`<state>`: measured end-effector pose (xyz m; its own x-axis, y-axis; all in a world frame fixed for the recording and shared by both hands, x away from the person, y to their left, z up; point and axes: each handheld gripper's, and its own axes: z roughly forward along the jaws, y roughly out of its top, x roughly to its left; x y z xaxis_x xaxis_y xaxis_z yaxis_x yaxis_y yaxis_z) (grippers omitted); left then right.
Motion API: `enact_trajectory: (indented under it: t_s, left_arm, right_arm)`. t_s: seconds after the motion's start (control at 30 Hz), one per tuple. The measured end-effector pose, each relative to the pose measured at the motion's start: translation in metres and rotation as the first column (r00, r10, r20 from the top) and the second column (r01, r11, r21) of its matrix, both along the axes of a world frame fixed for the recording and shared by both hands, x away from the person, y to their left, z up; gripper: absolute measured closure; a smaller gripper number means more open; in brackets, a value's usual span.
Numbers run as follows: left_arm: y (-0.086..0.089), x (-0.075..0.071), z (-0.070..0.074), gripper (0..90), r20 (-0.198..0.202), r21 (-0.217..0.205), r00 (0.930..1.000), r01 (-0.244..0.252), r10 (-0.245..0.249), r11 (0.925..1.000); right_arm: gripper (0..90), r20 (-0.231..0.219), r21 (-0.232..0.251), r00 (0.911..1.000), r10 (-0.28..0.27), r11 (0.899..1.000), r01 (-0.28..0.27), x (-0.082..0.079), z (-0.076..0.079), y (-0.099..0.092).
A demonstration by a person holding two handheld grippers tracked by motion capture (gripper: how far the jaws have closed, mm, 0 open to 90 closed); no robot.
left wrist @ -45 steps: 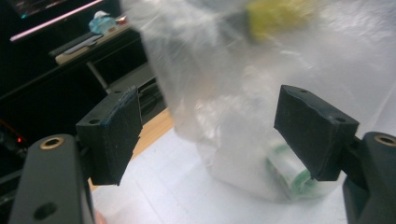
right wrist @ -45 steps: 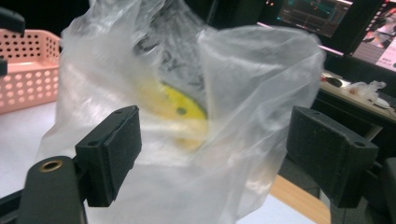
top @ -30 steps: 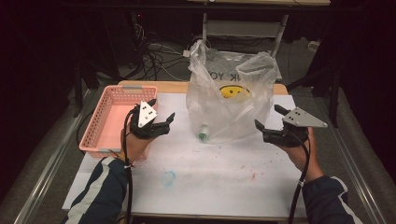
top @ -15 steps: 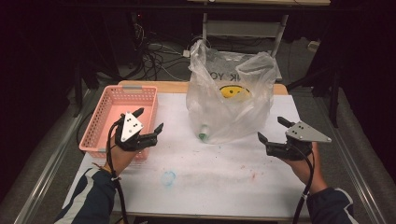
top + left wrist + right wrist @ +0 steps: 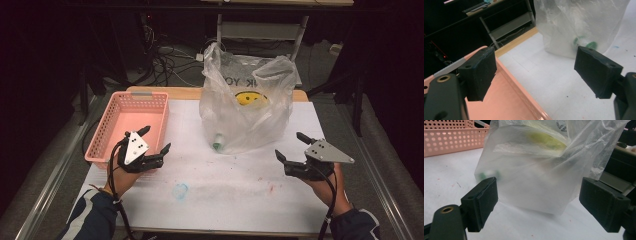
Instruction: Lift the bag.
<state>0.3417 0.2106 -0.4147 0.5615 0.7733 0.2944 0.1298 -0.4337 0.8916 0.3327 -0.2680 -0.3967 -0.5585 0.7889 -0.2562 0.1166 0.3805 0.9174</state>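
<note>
A clear plastic bag (image 5: 247,102) stood upright at the far middle of the white table (image 5: 225,200), its long axis vertical and its open, crumpled mouth pointing up, with a yellow smiley face printed on its front. Inside it, low down, lay a bottle (image 5: 218,142) with a green cap, the cap end pointing toward the person's side of the table; the rest of the contents were too blurred to tell. A pink perforated basket (image 5: 107,127) sat at the left edge of the table, well apart from the bag, and looked bare inside. The left gripper (image 5: 152,141) was held by a hand at the near right corner of the basket, its jaws spread wide and gripping nothing. The right gripper (image 5: 290,147) hovered near the bag's lower right side, jaws also wide apart and bare, not touching the bag. The left gripper view looked along the basket's smooth pink rim (image 5: 519,92) toward the bag (image 5: 579,22), with the green cap (image 5: 584,43) a blur through the plastic. The right gripper view brought the bag (image 5: 536,170) close between its jaws and showed a yellowish shape high inside, plus the holes in the basket wall (image 5: 451,137) beyond.
</note>
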Motion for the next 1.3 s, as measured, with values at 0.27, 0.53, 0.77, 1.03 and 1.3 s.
enact_trajectory:
  t_s: [0.27,0.53,0.77,1.03,1.3]
  left_arm:
    - [0.001,-0.009,-0.006,17.7,-0.01,0.015,0.9999,0.009,-0.009,0.9999]
    - [-0.001,-0.018,-0.013,17.7,-0.025,0.045,0.9995,0.022,-0.021,0.9988]
    - [-0.002,-0.026,-0.02,17.7,-0.033,0.073,0.9988,0.038,-0.036,0.9966]
    - [-0.001,-0.034,-0.029,17.7,-0.056,0.084,0.9973,0.052,-0.047,0.9951]
    - [0.004,-0.042,-0.038,17.7,-0.093,0.091,0.9945,0.055,-0.047,0.9943]
  right_arm:
    - [16.1,0.002,-0.004,0.9999,0.014,1.0,-0.014,-0.009,-0.004,0.0]
    - [16.1,-0.011,-0.023,0.9992,0.039,0.999,-0.039,-0.017,-0.014,0.004]
    - [15.9,-0.021,-0.043,0.9981,0.058,0.997,-0.059,-0.023,-0.025,0.007]
    - [16.1,-0.039,-0.063,0.9966,0.073,0.995,-0.075,-0.031,-0.041,0.007]
    - [16.3,-0.076,-0.065,0.9941,0.077,0.995,-0.082,-0.039,-0.058,0.005]
